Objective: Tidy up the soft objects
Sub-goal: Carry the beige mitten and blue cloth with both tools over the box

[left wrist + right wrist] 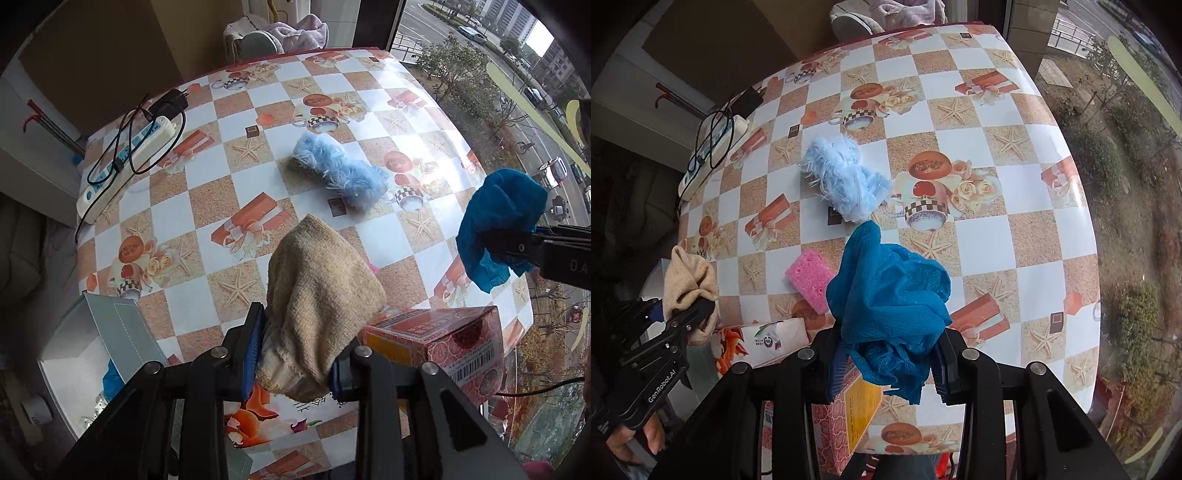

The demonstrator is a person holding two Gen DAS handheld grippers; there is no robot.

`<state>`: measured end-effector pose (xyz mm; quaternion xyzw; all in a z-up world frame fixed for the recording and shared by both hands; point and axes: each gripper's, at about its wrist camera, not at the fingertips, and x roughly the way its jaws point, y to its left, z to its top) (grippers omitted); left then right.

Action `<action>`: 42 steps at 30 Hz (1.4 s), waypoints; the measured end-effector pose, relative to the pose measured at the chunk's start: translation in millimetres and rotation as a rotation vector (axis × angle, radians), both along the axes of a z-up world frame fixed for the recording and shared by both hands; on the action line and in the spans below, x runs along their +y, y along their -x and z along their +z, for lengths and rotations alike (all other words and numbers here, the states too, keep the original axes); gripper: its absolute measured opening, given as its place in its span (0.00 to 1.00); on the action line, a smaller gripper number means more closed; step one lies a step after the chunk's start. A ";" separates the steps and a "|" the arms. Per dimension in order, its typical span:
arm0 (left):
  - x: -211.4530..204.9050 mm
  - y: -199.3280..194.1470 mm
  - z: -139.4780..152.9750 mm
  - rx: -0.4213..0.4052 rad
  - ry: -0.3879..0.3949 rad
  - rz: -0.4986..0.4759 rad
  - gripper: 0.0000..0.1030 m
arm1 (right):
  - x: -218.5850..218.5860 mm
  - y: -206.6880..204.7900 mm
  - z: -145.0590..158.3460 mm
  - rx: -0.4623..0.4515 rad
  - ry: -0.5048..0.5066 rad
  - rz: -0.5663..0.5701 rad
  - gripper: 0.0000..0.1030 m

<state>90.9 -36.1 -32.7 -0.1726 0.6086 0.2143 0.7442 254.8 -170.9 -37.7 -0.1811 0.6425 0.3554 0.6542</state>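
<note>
Grippers: two, the left gripper [291,363] and the right gripper [888,363].
Soft items held: two, one beige knit cloth [321,291] in the left and one blue cloth [890,295] in the right.
Soft items on the table [1027,236]: two, one light blue fluffy piece [846,177] and one pink sponge [809,278].
Soft items, total counted: four.
Cartons: one red patterned box [439,345].
Tissue packs: one, a white pack [772,338].
Bins: one grey container [99,339] at the table's left edge; its contents cannot be counted.
Power strips: one power strip [125,168].
Black adapters: one adapter [168,103].
</note>
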 end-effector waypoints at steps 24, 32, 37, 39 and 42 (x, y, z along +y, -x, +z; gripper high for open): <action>-5.5 94.6 27.2 -0.082 -0.005 0.087 0.32 | 7.5 110.2 57.4 -0.054 -0.057 0.131 0.38; 2.6 119.6 27.5 -0.092 -0.012 0.131 0.32 | 22.3 156.1 49.4 -0.038 -0.039 0.231 0.38; 8.9 137.6 26.8 -0.095 -0.015 0.169 0.32 | 33.0 175.8 46.2 -0.036 -0.028 0.285 0.38; 11.8 144.8 26.3 -0.096 -0.015 0.185 0.32 | 37.0 181.8 44.8 -0.034 -0.022 0.301 0.38; 16.4 155.9 24.7 -0.096 -0.012 0.210 0.32 | 42.6 189.4 43.7 -0.034 -0.016 0.323 0.38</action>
